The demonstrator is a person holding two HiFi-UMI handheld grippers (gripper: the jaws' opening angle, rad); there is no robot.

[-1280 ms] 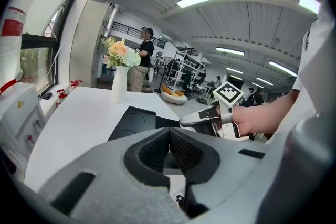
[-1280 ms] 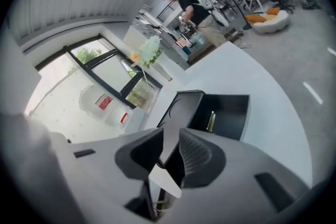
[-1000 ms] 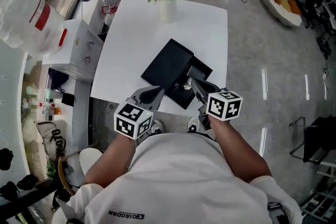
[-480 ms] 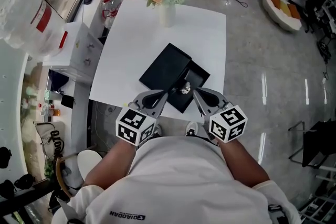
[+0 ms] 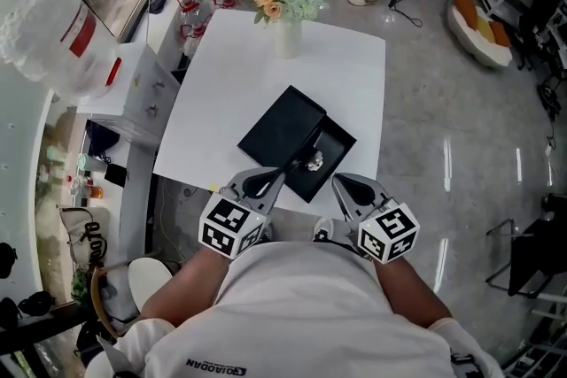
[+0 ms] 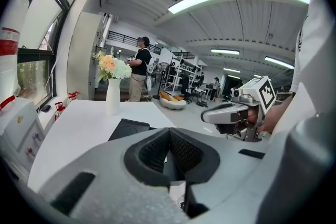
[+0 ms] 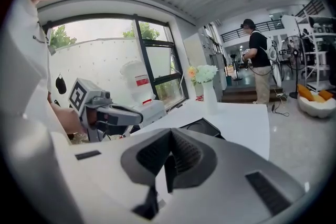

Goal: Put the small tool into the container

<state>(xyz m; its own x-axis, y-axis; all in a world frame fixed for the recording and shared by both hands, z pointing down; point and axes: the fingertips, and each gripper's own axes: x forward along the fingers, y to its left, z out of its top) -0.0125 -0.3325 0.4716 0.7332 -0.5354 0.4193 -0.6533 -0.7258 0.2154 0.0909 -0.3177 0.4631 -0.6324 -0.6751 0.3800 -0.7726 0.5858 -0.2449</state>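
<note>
In the black container [image 5: 337, 140] at the near edge of the table [image 5: 257, 57], the small silvery tool [image 5: 314, 160] already lies, so hold your left gripper [image 5: 283, 173] and right gripper [image 5: 337, 181], both pinched closed on nothing, clear of the lid [image 5: 282, 121]

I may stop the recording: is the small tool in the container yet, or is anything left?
Looks done: the small silvery tool lies inside the open black container. In hand: nothing; the left gripper and right gripper are both shut and empty, at the near edge of the table. Left: perhaps fitting the black lid lying beside it.
</note>
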